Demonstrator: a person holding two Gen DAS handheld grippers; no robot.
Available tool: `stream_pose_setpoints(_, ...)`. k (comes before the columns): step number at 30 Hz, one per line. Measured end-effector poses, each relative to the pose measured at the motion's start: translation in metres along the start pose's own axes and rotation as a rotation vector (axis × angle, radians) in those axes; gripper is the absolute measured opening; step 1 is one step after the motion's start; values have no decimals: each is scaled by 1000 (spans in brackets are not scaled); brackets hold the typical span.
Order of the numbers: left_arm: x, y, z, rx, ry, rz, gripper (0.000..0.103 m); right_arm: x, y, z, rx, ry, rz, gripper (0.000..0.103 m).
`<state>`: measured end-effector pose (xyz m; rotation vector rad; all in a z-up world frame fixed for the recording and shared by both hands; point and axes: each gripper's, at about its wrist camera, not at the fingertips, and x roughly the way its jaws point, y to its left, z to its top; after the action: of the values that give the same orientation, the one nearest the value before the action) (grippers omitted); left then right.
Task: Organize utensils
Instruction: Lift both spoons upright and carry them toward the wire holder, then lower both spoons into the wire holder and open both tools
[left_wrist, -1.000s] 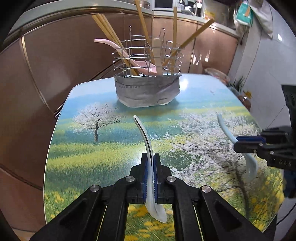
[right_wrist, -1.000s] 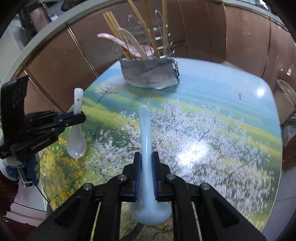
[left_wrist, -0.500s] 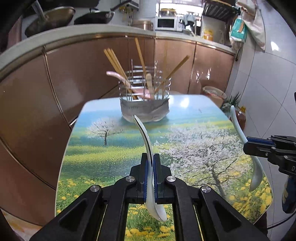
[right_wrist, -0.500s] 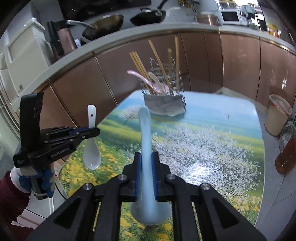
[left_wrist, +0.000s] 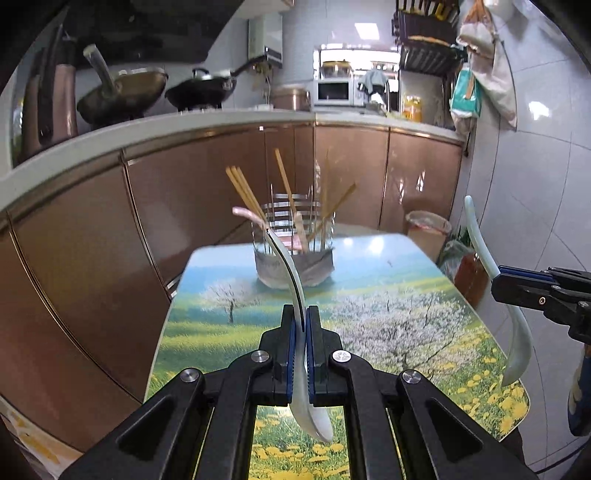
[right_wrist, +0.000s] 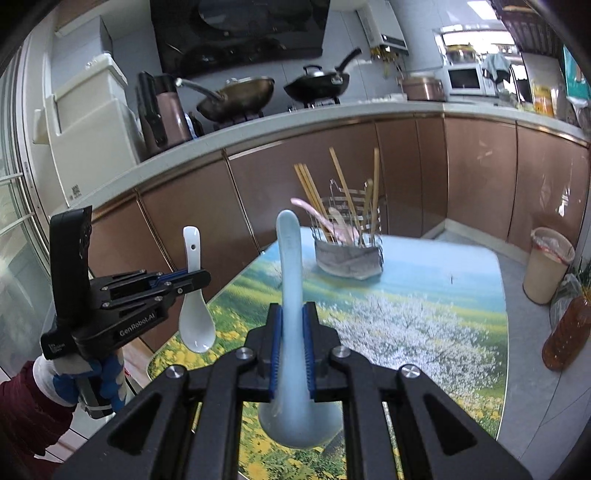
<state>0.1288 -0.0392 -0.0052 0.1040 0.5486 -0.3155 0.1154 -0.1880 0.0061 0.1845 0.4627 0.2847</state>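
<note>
White ceramic spoon (left_wrist: 300, 295), handle forward and bowl hanging below, pinched at the neck between the blue pads of the left gripper (left_wrist: 300, 334); in the right wrist view the same spoon (right_wrist: 195, 306) hangs at 9 o'clock, bowl down, out over the near left edge of the table. Table (left_wrist: 229, 332), printed with blossoming trees and yellow flowers, now lies lower and farther off in both views than a second ago, when it filled most of each view; both tools have risen and drawn back, and the stove with two woks (left_wrist: 122, 92), the microwave (left_wrist: 334, 90) and the countertop have come into sight above the brown cabinet fronts. Wire utensil holder (left_wrist: 293, 254), wrapped in grey at its base, stands at 12 o'clock at the far end of the table, holding wooden chopsticks (left_wrist: 245, 192) and a pink spoon (left_wrist: 247, 215); it reads smaller than before and has not shifted on the table. Pale blue spoon (right_wrist: 291, 314), handle up and bowl below, gripped at the neck by the pressed-together pads of the right gripper (right_wrist: 291, 343); from the left wrist view it (left_wrist: 491, 291) shows at 3 o'clock, off the right edge of the table and higher than earlier. Lined bin (right_wrist: 550, 264) on the floor at 3 o'clock.
</note>
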Motion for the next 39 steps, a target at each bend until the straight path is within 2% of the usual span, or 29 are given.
stream_pose_setpoints(13,-6,-4,29,33,-87,24,5,-11,11,46,-35,-107,13,10)
stream_pose_setpoints(22,21,11,47,0,-90,21,5,11,-2,75,-31,-139,19,10)
stream_pose_setpoints(28,55,32,74,-43,-88,3,5,49,-15,110,-39,-163,32,10)
stream_pose_setpoints(34,100,40,112,-49,-131,0,5,111,-36,150,-53,-202,37,10)
stream_pose_setpoints(39,149,48,138,-116,-195,-11,5,161,-57,165,-38,-249,-25,11)
